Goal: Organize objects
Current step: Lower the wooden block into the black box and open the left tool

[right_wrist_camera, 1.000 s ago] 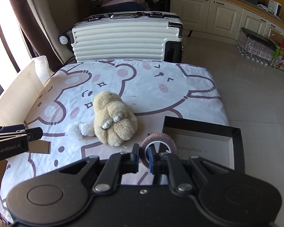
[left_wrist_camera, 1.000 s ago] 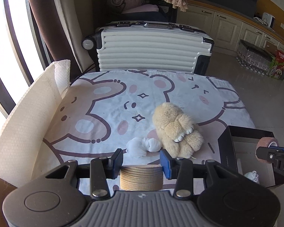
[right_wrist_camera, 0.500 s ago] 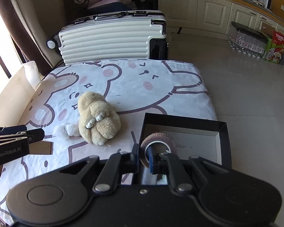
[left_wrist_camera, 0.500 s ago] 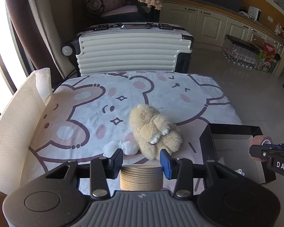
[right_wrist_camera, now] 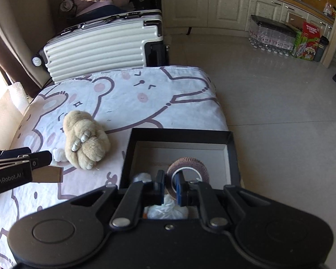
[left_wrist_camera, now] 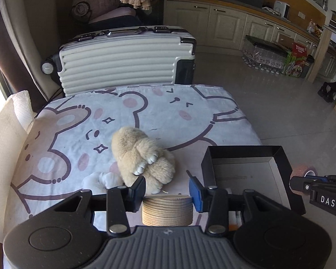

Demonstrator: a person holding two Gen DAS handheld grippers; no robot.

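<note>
Our right gripper (right_wrist_camera: 169, 185) pinching bandage roll (right_wrist_camera: 188, 169) over black box (right_wrist_camera: 179, 135), left gripper (left_wrist_camera: 166, 188) clamping wooden disc (left_wrist_camera: 167, 209), plush toy (left_wrist_camera: 143, 154) btwn on desk

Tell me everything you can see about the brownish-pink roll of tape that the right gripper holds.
The brownish-pink roll of tape is a short ring with a ribbed, fabric-like outer face and a pale inner core. It stands on edge, its hole facing the camera. The right gripper is shut on its lower wall, one finger inside the hole. It hangs over the open black box, above a white fluffy thing inside.
</note>
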